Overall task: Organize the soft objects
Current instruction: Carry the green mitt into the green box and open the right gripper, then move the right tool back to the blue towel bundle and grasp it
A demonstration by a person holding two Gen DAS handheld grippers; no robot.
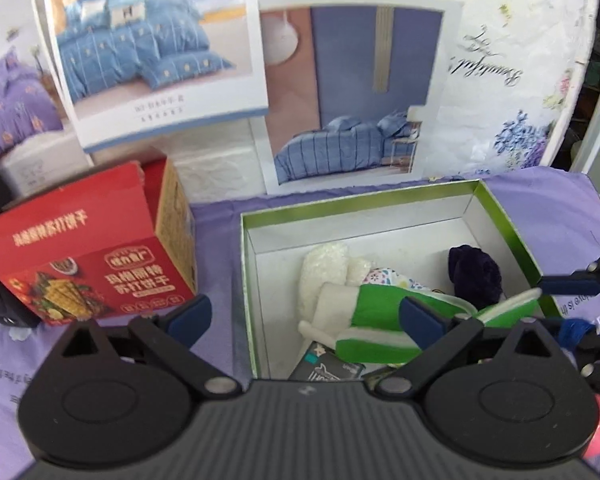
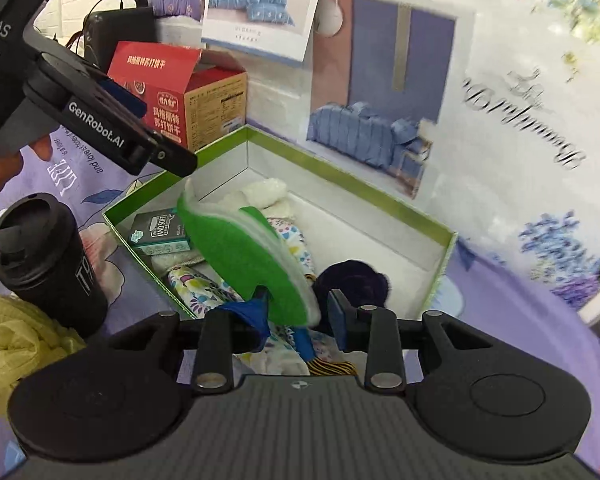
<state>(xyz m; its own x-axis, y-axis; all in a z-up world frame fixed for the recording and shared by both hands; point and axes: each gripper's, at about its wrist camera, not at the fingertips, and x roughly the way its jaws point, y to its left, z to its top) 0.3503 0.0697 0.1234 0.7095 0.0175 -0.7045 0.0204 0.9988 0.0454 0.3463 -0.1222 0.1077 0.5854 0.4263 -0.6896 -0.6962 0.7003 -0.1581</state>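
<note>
Found left gripper (image 1: 308, 318) with fingers wide apart, nothing between the pads, hovering tilted down over the near-left edge of the box (image 1: 360, 200).

Found right gripper (image 2: 296, 312) with fingers only slightly apart. Saw the lower edge of the green cloth (image 2: 244, 248) sitting between them: touching the left pad, with a thin gap to the right pad. Couldn't confirm a pinch, so read it as not clamped.

Saw the green cloth inside the box, white-trimmed, standing tilted, its top reaching toward a left fingertip (image 2: 180, 164).

Noted the rest of the box contents:
- white fluffy piece (image 1: 324, 268) toward the back
- floral cloth (image 2: 204, 292) under and beside the green one
- dark blue bundle (image 1: 476, 276) on the right side, apart from the green cloth
- tissue pack (image 2: 160, 232) in the near-left corner

Saw the box open, no lid on it, sitting on the purple cover (image 1: 216, 240) over the tabletop.

Spotted a red carton (image 1: 100, 268) just left of the box, flap open. Spotted a black cup (image 2: 48, 256) upright on the cover, near the box's left corner, with yellow mesh cloth (image 2: 16, 340) bunched next to it, outside the box.

Logged bedding posters (image 1: 156, 52) propped behind everything.
</note>
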